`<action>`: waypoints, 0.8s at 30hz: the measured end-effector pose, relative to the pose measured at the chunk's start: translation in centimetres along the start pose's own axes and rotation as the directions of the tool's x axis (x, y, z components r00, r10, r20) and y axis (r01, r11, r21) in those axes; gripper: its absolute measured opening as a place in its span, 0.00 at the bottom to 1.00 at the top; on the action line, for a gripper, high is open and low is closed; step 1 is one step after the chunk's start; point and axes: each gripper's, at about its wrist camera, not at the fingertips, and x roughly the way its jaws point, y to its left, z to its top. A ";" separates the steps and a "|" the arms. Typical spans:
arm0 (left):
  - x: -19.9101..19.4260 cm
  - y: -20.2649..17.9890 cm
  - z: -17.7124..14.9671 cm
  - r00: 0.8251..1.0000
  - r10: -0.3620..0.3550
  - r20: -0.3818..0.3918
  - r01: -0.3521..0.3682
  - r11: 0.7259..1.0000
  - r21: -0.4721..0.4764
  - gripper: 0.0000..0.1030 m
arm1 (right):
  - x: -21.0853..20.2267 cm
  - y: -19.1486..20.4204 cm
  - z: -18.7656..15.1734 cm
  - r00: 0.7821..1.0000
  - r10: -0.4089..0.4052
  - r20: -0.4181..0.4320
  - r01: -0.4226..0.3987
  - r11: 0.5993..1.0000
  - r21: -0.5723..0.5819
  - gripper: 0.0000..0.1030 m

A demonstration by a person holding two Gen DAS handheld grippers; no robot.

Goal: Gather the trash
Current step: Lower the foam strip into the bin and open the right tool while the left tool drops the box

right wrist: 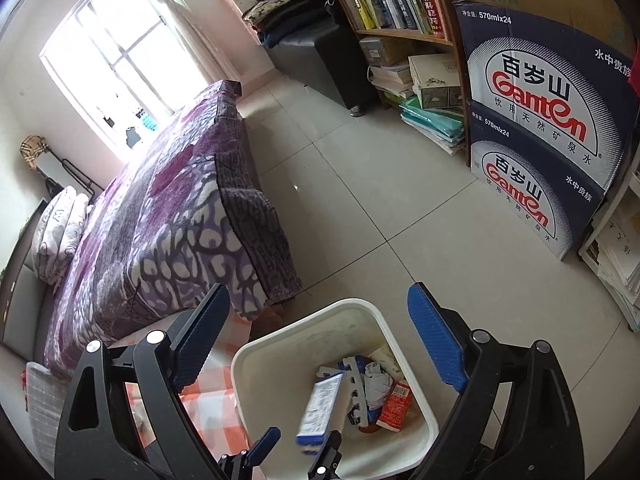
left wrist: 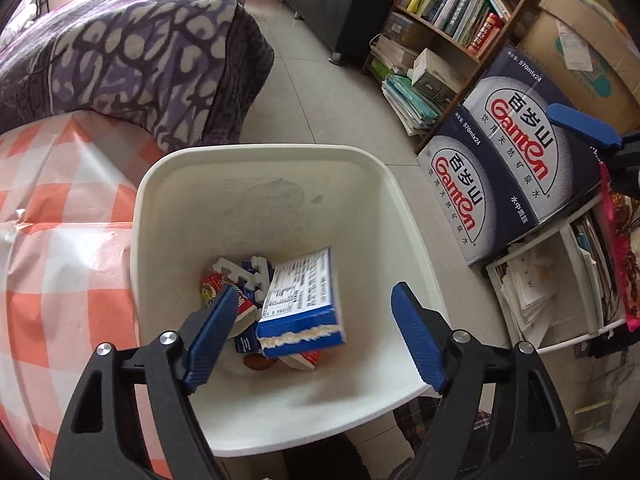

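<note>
A white trash bin (left wrist: 256, 184) stands on the floor, also in the right wrist view (right wrist: 280, 344). A blue-and-white box (left wrist: 302, 300) is inside it, free of my fingers and slightly blurred, over a foam piece (left wrist: 240, 272) and red wrappers. My left gripper (left wrist: 316, 336) is open right above the bin; it shows from the right wrist view (right wrist: 298, 446) at the bin's near edge, with the box (right wrist: 320, 412) between its tips. My right gripper (right wrist: 320, 336) is open and empty, higher up over the bin; one of its fingers (left wrist: 580, 126) shows at the right.
An orange-checked cloth surface (left wrist: 60, 240) lies left of the bin. A purple-blanketed bed (right wrist: 160, 208) is behind. Stacked Ganten water cartons (left wrist: 512, 168), a bookshelf (left wrist: 448, 16) and a white rack of papers (left wrist: 552, 280) line the right side. Tiled floor (right wrist: 380, 200) lies between.
</note>
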 end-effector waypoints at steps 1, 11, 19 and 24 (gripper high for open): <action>0.1 0.5 0.0 1.000 -0.005 -0.007 0.005 1.000 -0.008 0.75 | 0.1 0.4 -0.1 1.000 -0.002 -0.002 0.002 1.000 -0.005 0.84; -4.7 8.8 -0.7 0.981 0.193 0.020 -0.193 0.981 -0.031 0.75 | 1.4 6.4 -2.9 0.998 0.033 -0.054 -0.039 0.992 -0.120 0.87; -12.6 19.3 -4.1 0.914 0.403 -0.033 -0.402 0.894 -0.199 0.75 | 3.5 14.2 -8.2 0.991 0.022 -0.131 -0.063 0.947 -0.314 0.88; -17.0 24.0 -6.9 0.857 0.514 -0.028 -0.502 0.821 -0.272 0.75 | 5.3 19.7 -12.8 0.980 -0.001 -0.197 -0.092 0.883 -0.461 0.88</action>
